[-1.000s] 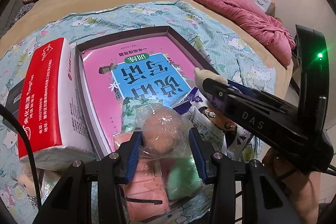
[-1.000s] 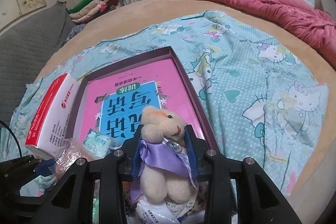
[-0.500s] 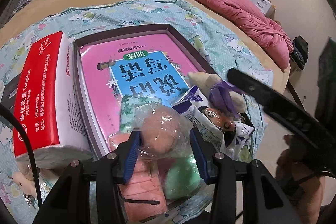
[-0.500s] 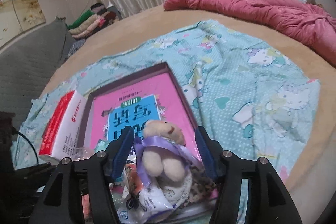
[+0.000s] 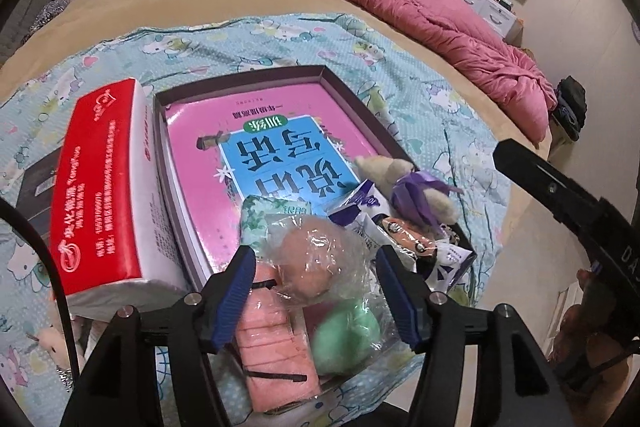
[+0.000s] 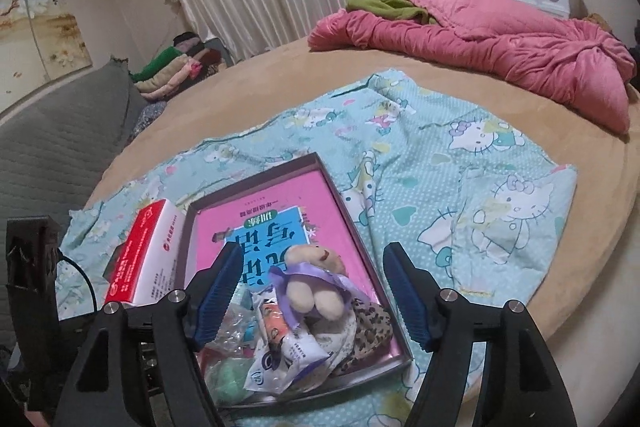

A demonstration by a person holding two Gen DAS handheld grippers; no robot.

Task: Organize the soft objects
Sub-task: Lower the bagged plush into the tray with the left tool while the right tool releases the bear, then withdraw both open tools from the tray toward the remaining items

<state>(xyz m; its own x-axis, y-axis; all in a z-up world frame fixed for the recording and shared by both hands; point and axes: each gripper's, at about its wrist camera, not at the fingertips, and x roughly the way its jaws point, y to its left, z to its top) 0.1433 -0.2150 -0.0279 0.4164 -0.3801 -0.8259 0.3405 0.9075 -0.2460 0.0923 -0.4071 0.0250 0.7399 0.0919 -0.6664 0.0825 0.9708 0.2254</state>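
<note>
Left wrist view first: the left gripper [image 5: 316,289] has its blue pads spreading apart around a clear plastic bag of soft balls [image 5: 320,267], a peach one up top and a green one lower down. Pads look just off the bag now, not squeezing it. Right next to the bag sits a folded pink cloth [image 5: 272,351], all of it at the near end of a dark shallow box [image 5: 344,95] that's lined with a pink and blue book [image 5: 276,143].

Right wrist view: the right gripper [image 6: 312,291] is opening too, jaws pretty wide, nothing pinched. The little plush bear [image 6: 314,281] with the purple ribbon sits between and beyond the pads, lying on a heap of snack packets [image 6: 288,355] in the near right corner of the box.

Outward from there: a red and white tissue pack [image 5: 104,187] just left of the box, everything on a cartoon cat print sheet [image 6: 480,195] over a tan bed, with a pink quilt [image 6: 500,47] bunched at the far side.
</note>
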